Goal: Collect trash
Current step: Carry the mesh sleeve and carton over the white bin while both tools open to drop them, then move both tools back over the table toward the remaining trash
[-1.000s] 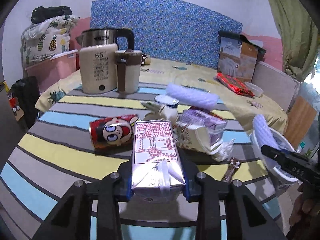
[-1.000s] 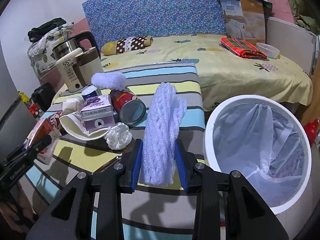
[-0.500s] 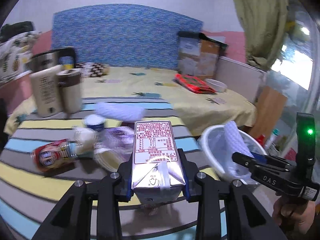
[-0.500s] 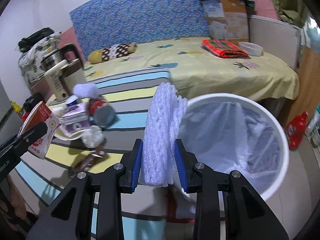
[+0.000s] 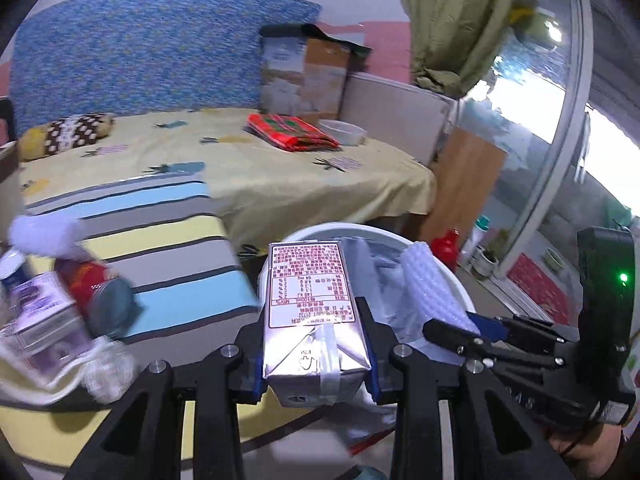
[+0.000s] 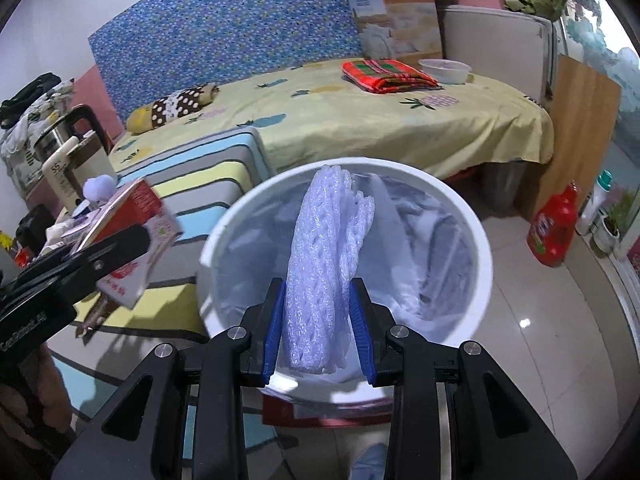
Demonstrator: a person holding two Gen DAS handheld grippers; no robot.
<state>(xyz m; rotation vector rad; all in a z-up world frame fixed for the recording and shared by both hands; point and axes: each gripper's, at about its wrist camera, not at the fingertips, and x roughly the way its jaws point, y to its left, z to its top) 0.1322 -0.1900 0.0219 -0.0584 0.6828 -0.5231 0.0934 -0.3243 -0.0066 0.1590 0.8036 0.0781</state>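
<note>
Silver carton [image 5: 312,320] and foam net [image 6: 326,276] (both gripped), seemingly above lined bin [image 6: 478,240].

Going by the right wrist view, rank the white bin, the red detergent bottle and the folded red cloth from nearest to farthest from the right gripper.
1. White bin: directly below the right gripper.
2. Red detergent bottle: on the floor, right.
3. Folded red cloth: on the bed, far back.

Both grippers, left [image 5: 316,346] and right [image 6: 318,330], angle downward, fingers [image 6: 274,330] clamped.
</note>
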